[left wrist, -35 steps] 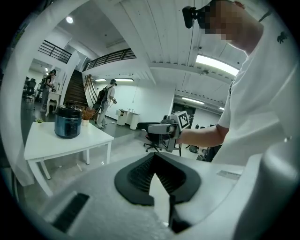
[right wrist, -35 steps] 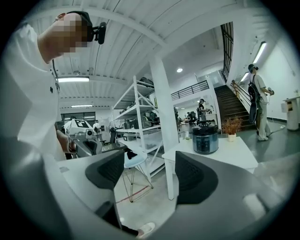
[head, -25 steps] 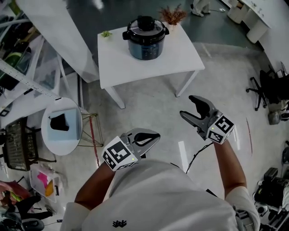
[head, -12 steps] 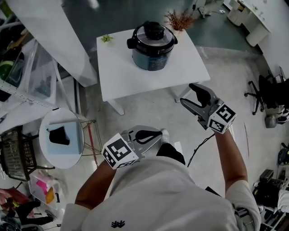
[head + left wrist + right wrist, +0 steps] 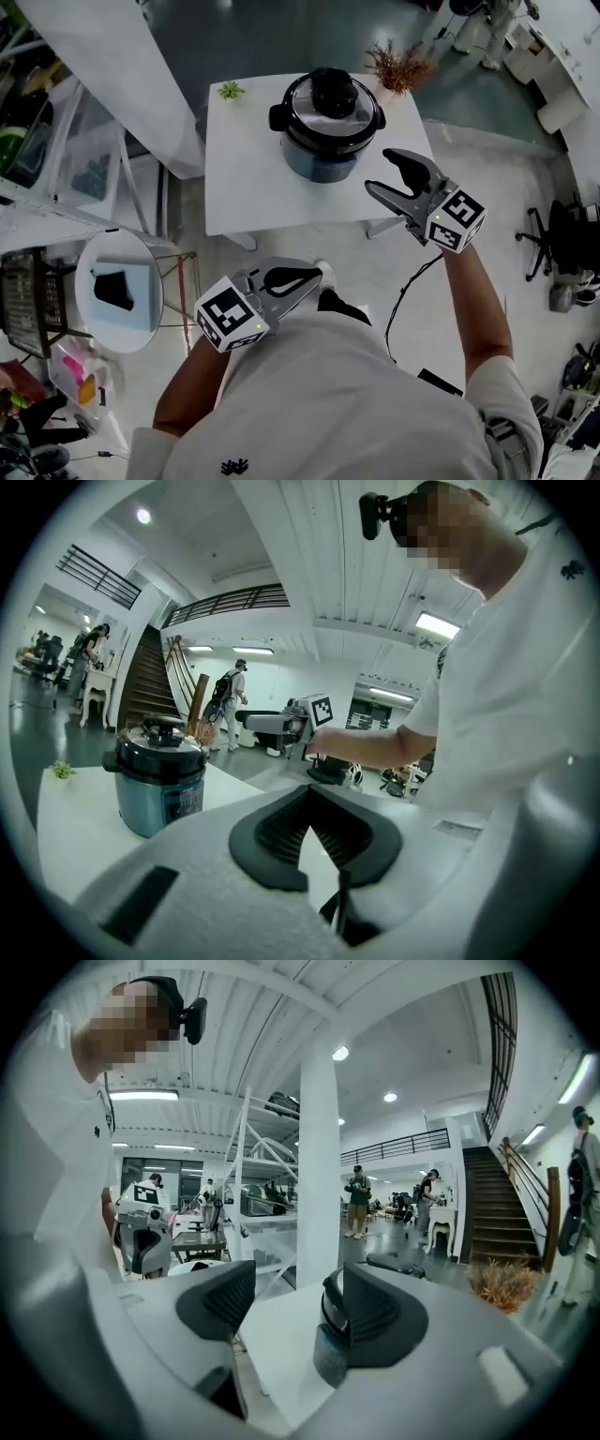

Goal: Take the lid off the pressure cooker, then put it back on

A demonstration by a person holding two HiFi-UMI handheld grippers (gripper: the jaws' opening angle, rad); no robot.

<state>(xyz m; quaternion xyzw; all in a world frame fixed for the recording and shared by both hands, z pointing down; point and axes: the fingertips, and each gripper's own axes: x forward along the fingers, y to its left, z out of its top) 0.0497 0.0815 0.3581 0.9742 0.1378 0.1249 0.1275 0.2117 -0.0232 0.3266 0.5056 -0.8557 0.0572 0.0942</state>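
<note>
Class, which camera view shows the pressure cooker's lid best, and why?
The head view: it looks down on the whole lid from above, with nothing in front of it. The left gripper view shows it side-on and small. The right gripper view shows only a sliver of the cooker beside one jaw.

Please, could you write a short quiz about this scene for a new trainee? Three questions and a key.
1. True or false: the lid is on the cooker.
2. The jaws of the right gripper are: A apart and empty; B shut on the lid; C shut and empty.
3. Fill in: the cooker stands on a white ____.
Key: 1 true; 2 A; 3 table.
</note>
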